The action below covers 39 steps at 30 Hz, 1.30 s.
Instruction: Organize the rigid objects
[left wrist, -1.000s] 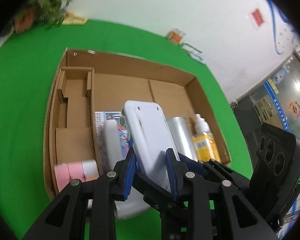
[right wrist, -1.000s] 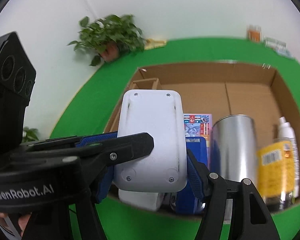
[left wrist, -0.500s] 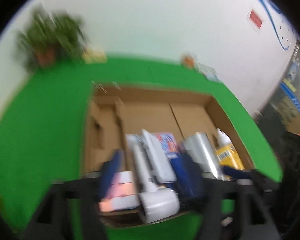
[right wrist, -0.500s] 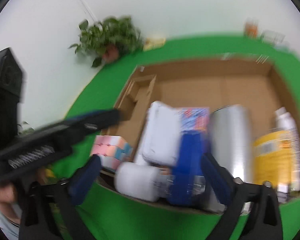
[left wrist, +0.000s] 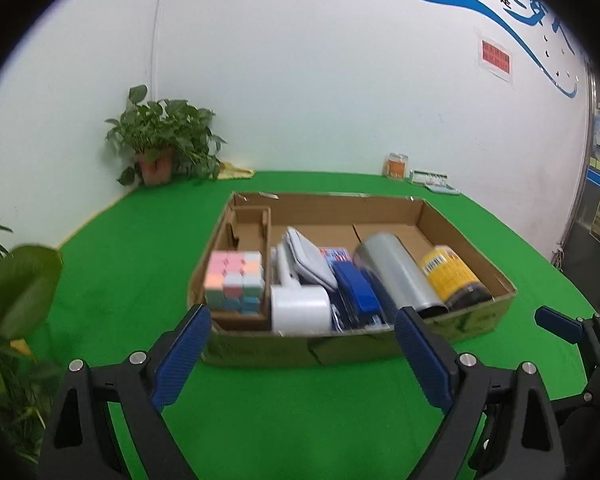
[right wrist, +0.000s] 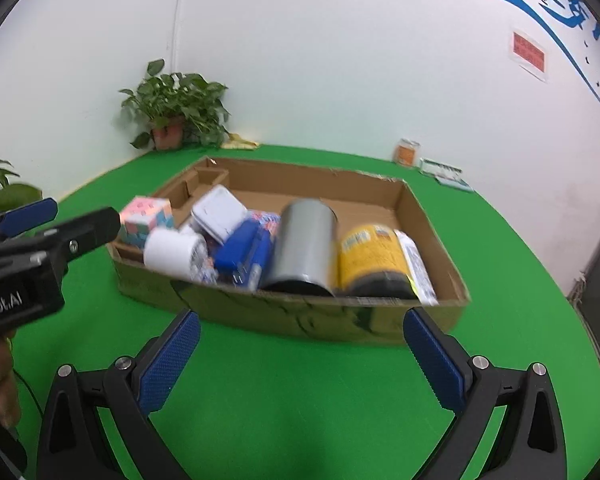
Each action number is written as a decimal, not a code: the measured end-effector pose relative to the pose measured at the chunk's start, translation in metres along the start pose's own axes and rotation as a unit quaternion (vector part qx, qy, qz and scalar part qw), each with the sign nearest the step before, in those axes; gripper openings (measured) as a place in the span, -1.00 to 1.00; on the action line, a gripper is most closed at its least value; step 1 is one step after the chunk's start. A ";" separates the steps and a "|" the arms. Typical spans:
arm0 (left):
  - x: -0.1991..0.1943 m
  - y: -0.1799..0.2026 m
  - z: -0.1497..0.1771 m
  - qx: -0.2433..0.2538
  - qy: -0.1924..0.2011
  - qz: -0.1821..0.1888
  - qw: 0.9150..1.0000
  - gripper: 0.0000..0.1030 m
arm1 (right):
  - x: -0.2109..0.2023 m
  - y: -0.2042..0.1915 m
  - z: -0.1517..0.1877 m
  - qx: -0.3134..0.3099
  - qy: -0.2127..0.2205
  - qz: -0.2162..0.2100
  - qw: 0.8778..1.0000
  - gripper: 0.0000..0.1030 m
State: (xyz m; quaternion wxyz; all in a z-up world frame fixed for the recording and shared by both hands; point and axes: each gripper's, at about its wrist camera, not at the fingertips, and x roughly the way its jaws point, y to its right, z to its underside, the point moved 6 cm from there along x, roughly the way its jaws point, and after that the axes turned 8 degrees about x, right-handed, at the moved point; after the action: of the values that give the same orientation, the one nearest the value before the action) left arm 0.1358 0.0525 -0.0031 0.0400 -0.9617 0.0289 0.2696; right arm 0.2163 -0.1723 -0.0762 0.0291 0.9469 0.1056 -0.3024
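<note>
A: What stands beyond the tongs?
B: A potted plant (left wrist: 160,140) (far corner) behind the cardboard box (left wrist: 340,344) on the green desk (left wrist: 300,420).
A: And inside?
B: A pastel cube (left wrist: 234,280), white device (left wrist: 310,260), steel tumbler (left wrist: 396,276); left tongs (left wrist: 302,354) and right tongs (right wrist: 300,360), just opened wide, grip nothing.

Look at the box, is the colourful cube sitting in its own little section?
Yes, the pastel cube sits alone in the narrow divided compartment at the left end of the cardboard box.
</note>
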 end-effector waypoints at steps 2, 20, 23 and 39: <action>-0.003 0.006 0.004 -0.001 -0.003 -0.002 1.000 0.81 | -0.007 0.008 0.011 -0.001 -0.003 0.003 1.000 0.99; -0.028 0.027 0.024 0.007 -0.018 -0.008 1.000 0.81 | -0.041 0.022 0.032 0.010 0.019 0.007 1.000 0.99; -0.029 0.030 0.028 0.013 -0.018 -0.011 1.000 0.81 | -0.042 0.024 0.036 0.019 0.018 0.000 1.000 0.98; -0.028 0.032 0.037 0.009 -0.021 -0.006 1.000 0.81 | -0.038 0.020 0.045 0.027 0.001 0.000 1.000 0.98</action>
State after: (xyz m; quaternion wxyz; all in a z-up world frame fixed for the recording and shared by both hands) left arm 0.0900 0.0248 -0.0221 0.0510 -0.9554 0.0251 0.2897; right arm 0.1647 -0.2038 -0.0910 0.0035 0.9476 0.0979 -0.3041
